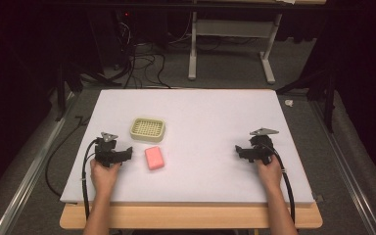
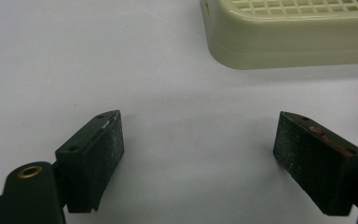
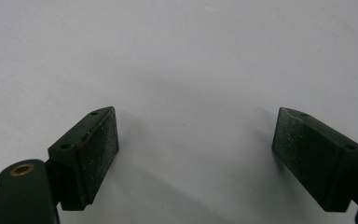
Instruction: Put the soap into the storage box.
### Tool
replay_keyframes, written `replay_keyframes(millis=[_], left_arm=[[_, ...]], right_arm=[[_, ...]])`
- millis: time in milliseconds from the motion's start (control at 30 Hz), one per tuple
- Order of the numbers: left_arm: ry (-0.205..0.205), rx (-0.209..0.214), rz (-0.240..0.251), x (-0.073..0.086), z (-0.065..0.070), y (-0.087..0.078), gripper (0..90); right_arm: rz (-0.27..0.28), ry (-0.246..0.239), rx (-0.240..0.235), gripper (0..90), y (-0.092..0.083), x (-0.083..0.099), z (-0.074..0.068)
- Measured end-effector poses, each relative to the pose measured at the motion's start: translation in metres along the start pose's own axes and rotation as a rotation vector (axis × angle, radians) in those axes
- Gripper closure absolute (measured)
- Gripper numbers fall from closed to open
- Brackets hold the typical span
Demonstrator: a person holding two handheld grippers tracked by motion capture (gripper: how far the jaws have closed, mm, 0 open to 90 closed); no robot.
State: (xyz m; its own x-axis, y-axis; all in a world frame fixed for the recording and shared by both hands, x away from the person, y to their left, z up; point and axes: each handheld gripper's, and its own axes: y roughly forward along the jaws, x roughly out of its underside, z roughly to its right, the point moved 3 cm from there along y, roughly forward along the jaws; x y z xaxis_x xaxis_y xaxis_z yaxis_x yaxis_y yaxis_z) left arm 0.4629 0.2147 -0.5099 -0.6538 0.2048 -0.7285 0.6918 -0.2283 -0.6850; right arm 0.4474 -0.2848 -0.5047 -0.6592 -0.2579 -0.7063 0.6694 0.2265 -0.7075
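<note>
The cream soap dish (image 1: 147, 129) holds nothing; pink soap (image 1: 154, 157) lies beside it; both claws released.

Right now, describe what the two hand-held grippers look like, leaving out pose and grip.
Both the left gripper and right gripper are black, each topped by a grey three-cornered plate, with a black cable trailing back past the forearm. Up close, the jaws are dark blocks with rough, speckled pads, small screw holes and a brass-ringed hole at the base. No sleeves show.
</note>
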Motion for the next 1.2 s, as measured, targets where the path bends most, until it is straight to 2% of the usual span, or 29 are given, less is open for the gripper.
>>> replay_keyframes(millis=[1200], left_arm=[[-0.003, -0.01, 0.0, -0.0002, 0.0, -0.0005, 15.2]], right_arm=[[0.002, -0.001, 0.0, 15.2, 0.0001, 0.0001, 0.0001]])
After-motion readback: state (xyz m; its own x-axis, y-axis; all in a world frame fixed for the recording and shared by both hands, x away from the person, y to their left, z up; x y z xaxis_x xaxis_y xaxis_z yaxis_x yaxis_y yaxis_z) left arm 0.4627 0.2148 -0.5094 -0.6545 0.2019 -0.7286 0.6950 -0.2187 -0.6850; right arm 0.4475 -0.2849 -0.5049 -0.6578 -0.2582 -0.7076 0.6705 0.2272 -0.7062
